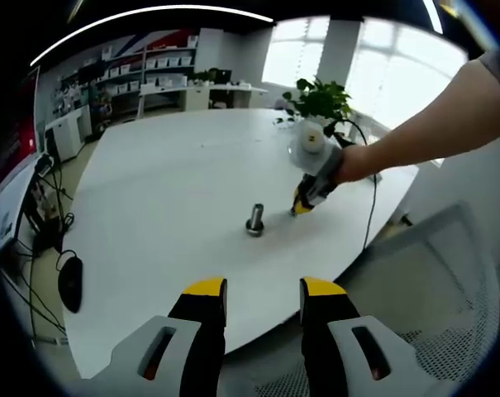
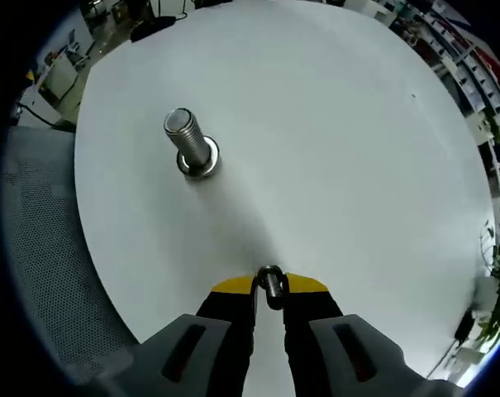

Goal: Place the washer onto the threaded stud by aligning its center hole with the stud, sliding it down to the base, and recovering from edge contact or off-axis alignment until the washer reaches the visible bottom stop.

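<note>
My right hand-held gripper [image 2: 269, 288] is pinching the washer [image 2: 270, 285] between its yellow-tipped jaws — the small metal ring stands on edge right at the tips, held low over the white bench [image 2: 332, 141]. Ahead of it in the right gripper view stands the stud [image 2: 190, 141], upright on its wide base, threads showing at the top, well apart from the washer. So the washer is in my grip, not on the stud; nothing sits on the stud's base.

In the left gripper view, my left hand-held gripper [image 1: 263, 291] hangs off the near edge of the bench with its jaws spread and nothing between them. Across the bench I can see the stud [image 1: 255, 220] again, small and upright, and just beyond it to the right the right hand-held gripper [image 1: 303, 203] tipped down to the bench surface, my hand [image 1: 353, 162] wrapped around it.

Containers — the only ones I can make out are rows of white bins on the shelves [image 1: 163, 62] against the far wall; what is in them is too small to tell. A potted plant [image 1: 320, 101] stands at the far edge of the bench, and a mesh chair [image 1: 435, 281] sits beside the bench on the right. A cable [image 1: 370, 198] trails over that bench edge.
</note>
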A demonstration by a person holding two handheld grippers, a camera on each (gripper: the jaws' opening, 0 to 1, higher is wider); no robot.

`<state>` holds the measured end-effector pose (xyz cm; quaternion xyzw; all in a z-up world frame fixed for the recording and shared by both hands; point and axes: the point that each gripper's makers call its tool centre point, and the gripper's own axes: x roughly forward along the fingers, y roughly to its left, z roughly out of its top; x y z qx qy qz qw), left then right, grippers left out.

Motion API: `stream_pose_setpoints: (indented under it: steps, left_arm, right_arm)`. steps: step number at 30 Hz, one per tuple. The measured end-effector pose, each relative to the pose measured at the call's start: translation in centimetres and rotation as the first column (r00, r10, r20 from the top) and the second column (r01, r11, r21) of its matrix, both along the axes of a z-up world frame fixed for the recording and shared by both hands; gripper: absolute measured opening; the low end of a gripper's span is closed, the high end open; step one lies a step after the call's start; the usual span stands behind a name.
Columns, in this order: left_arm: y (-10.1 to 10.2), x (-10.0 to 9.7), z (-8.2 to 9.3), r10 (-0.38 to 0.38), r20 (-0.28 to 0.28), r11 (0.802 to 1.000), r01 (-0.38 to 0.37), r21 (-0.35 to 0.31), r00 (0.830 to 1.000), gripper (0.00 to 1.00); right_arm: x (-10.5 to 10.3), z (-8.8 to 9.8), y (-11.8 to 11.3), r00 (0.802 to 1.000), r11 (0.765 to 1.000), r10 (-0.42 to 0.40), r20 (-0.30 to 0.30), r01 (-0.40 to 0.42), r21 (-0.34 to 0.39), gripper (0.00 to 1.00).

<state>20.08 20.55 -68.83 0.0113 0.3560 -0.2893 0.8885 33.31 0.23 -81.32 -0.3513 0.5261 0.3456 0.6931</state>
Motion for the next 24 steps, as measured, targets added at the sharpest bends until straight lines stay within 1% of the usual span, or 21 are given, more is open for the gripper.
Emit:
stream_pose_setpoints:
  steps: [5, 12, 14, 15, 16, 17, 18, 20, 24]
  left_arm:
    - [0.0, 0.0, 0.0, 0.002, -0.001, 1.0, -0.002, -0.006, 1.0, 0.33]
    - [-0.1, -0.1, 0.1, -0.005, 0.003, 1.0, 0.005, 0.001, 1.0, 0.34]
    - [-0.1, -0.1, 0.0, -0.006, 0.001, 1.0, 0.006, 0.003, 1.0, 0.34]
    - [-0.1, -0.1, 0.0, -0.002, -0.001, 1.0, 0.002, 0.001, 1.0, 0.34]
    - [0.0, 0.0, 0.0, 0.001, 0.0, 1.0, -0.001, 0.0, 1.0, 0.34]
    - [0.0, 0.0, 0.0, 0.003, 0.0, 1.0, -0.003, -0.001, 1.0, 0.34]
    - [0.1, 0.0, 0.0, 0.004, 0.0, 1.0, -0.004, 0.0, 1.0, 0.34]
    - [0.1, -0.1, 0.0, 0.003, -0.001, 1.0, -0.003, 0.002, 1.0, 0.34]
    - [0.0, 0.0, 0.0, -0.002, 0.002, 1.0, 0.002, 0.006, 1.0, 0.34]
  right_arm:
    - [-0.3, 0.2, 0.1, 0.999, 1.0, -0.024, -0.022, 0.025, 0.01, 0.14]
    - [-0.3, 0.0, -0.1, 0.998, 0.999, -0.049, -0.03, 0.05, 0.011, 0.15]
    - [-0.4, -0.5, -0.6, 0.997, 0.999, -0.054, -0.059, 0.054, -0.002, 0.16]
    - [-1.0, -0.9, -0.9, 0.995, 0.998, -0.059, -0.083, 0.057, -0.027, 0.16]
    - [-1.1, -1.1, -1.1, 0.996, 0.999, -0.038, -0.081, 0.035, -0.04, 0.17]
    - [-0.8, -1.3, -1.4, 0.998, 0.999, -0.016, -0.063, 0.013, -0.052, 0.16]
    - [-0.6, -1.3, -1.3, 0.999, 0.999, -0.008, -0.049, 0.005, -0.048, 0.16]
    - [-0.4, -1.2, -1.3, 0.997, 0.998, -0.053, -0.058, 0.052, -0.017, 0.16]
    - [-0.5, -0.9, -1.4, 0.996, 0.998, -0.064, -0.057, 0.063, -0.02, 0.18]
